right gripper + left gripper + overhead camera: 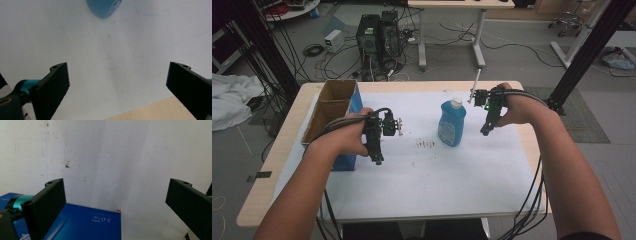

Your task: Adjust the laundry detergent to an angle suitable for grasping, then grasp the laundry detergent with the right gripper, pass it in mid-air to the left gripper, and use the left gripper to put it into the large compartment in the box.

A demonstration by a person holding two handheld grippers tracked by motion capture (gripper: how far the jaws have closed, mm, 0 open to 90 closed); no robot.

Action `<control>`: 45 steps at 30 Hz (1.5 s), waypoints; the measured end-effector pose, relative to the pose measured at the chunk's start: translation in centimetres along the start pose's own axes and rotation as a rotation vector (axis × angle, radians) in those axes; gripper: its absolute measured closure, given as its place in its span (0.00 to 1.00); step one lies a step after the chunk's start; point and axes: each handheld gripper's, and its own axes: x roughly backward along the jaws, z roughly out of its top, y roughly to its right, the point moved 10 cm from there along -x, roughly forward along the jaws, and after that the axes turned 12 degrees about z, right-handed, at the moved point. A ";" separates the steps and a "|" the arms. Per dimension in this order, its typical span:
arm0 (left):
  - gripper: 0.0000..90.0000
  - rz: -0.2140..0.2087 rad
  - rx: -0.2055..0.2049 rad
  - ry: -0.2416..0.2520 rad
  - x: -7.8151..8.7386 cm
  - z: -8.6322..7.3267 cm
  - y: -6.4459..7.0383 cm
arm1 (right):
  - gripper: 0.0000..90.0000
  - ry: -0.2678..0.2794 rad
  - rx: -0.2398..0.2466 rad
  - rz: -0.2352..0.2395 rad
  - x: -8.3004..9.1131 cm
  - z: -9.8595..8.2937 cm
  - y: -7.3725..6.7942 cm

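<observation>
High view: at the table's (272,175) left edge stands an open blue cardboard box (334,107). Just right of it, the left gripper (377,159) hangs above the white sheet (427,180), jaws wide apart with nothing between them. Bare sheet separates it from the upright blue bottle (452,124), white-capped, at centre. Near the bottle's right, the right gripper (484,131) hangs close to the sheet's right edge, jaws likewise spread and empty. The sheet's front half lies open.
</observation>
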 end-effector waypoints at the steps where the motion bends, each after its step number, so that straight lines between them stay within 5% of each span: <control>1: 0.03 0.000 0.000 0.000 0.0 0.0 0.0 | 0.04 -0.003 0.001 -0.002 0.0 0.0 0.0; 16: 0.03 -0.007 -0.007 -0.001 -0.4 0.0 0.1 | 0.04 0.011 -0.033 -0.015 0.0 -0.8 0.3; 22: 0.03 0.005 -0.002 0.008 -0.7 0.1 -0.1 | 0.04 0.074 -0.043 0.006 -0.4 -0.8 0.2; 23: 0.03 0.001 -0.016 -0.002 -0.9 0.2 0.1 | 0.04 0.139 -0.055 0.044 -0.9 -0.7 -0.3; 29: 0.03 -0.002 -0.007 0.011 -1.0 0.5 0.4 | 0.04 0.183 -0.059 0.070 -1.2 -0.9 -0.7; 33: 0.03 0.002 -0.007 0.009 -0.9 0.4 0.4 | 0.04 0.283 -0.075 0.080 -1.3 -1.0 -1.2; 45: 0.03 0.001 -0.008 0.021 -0.8 0.5 0.5 | 0.04 0.361 -0.087 0.115 -2.5 -0.4 -1.9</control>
